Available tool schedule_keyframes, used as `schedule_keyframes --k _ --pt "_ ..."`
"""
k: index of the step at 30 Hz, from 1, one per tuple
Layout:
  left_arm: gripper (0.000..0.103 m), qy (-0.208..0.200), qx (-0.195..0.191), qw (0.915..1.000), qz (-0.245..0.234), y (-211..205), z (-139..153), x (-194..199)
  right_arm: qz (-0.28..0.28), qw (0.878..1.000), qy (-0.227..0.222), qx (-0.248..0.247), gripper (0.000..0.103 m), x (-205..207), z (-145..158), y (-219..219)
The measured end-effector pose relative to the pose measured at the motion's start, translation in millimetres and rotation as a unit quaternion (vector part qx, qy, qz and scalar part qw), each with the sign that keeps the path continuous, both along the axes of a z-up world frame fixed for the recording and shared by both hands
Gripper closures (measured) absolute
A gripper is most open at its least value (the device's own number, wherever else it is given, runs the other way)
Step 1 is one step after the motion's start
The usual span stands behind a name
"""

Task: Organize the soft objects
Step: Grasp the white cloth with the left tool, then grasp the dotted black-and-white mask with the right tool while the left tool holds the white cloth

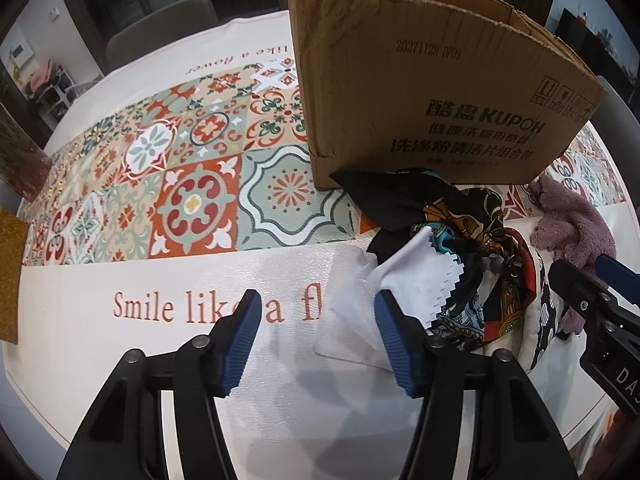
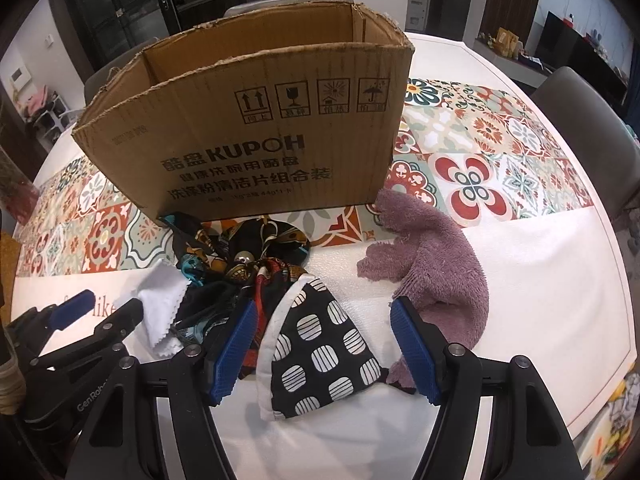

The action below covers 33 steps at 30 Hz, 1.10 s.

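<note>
An open cardboard box (image 1: 420,92) stands on the table, also in the right wrist view (image 2: 256,132). In front of it lie a colourful patterned scarf (image 1: 472,220) (image 2: 256,256), a white zigzag-edged cloth (image 1: 416,280) (image 2: 166,300), a purple fluffy towel (image 1: 572,220) (image 2: 432,264) and a black mitt with white striped dots (image 2: 324,352). My left gripper (image 1: 318,340) is open, its right finger beside the white cloth. My right gripper (image 2: 324,352) is open, its fingers on either side of the mitt.
The round table (image 1: 120,360) has a tile-patterned cover with "Smile like a flower" lettering. A white tissue sheet (image 1: 348,312) lies by the white cloth. Chairs (image 2: 584,128) stand around the table. A gold sponge-like pad (image 1: 8,276) lies at the left edge.
</note>
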<state>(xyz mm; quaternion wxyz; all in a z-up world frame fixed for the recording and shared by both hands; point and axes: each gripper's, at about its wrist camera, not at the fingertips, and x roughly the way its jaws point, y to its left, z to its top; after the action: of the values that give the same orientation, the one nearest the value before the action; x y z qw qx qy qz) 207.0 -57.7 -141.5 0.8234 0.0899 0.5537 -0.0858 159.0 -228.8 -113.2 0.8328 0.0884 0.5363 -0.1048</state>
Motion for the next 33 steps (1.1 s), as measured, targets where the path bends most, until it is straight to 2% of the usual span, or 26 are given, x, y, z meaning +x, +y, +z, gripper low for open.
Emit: schedule_keyframes --k 2,4,5,7,8,11,22,33 --pt "0.057 0.007 -0.006 1.0000 0.000 0 -3 1 -0.001 1.000 0.001 0.000 0.033 1 -1 0" --pt "0.074 0.015 -0.014 0.9998 -0.001 0 -5 1 -0.002 1.000 0.002 0.000 0.033 2 -1 -1" --pt "0.078 0.020 -0.019 0.9996 -0.001 0 -6 2 -0.002 1.000 0.002 -0.001 0.033 2 -1 -1" --pt "0.092 0.030 -0.027 0.9992 -0.002 0 -9 3 -0.002 1.000 0.002 -0.002 0.033 2 -1 0" --pt "0.094 0.035 -0.031 0.9989 -0.003 0 -11 3 -0.002 1.000 0.002 -0.003 0.033 3 -1 0" --pt "0.098 0.042 -0.040 0.9983 -0.004 0 -13 3 -0.001 1.000 0.003 -0.003 0.033 3 0 1" --pt "0.099 0.014 -0.044 0.9989 -0.012 2 3 -1 -0.001 1.000 -0.006 -0.001 0.033 -3 7 4" --pt "0.100 0.005 -0.033 0.9994 -0.008 7 7 -11 0.004 1.000 0.017 0.014 0.034 -10 -12 9"
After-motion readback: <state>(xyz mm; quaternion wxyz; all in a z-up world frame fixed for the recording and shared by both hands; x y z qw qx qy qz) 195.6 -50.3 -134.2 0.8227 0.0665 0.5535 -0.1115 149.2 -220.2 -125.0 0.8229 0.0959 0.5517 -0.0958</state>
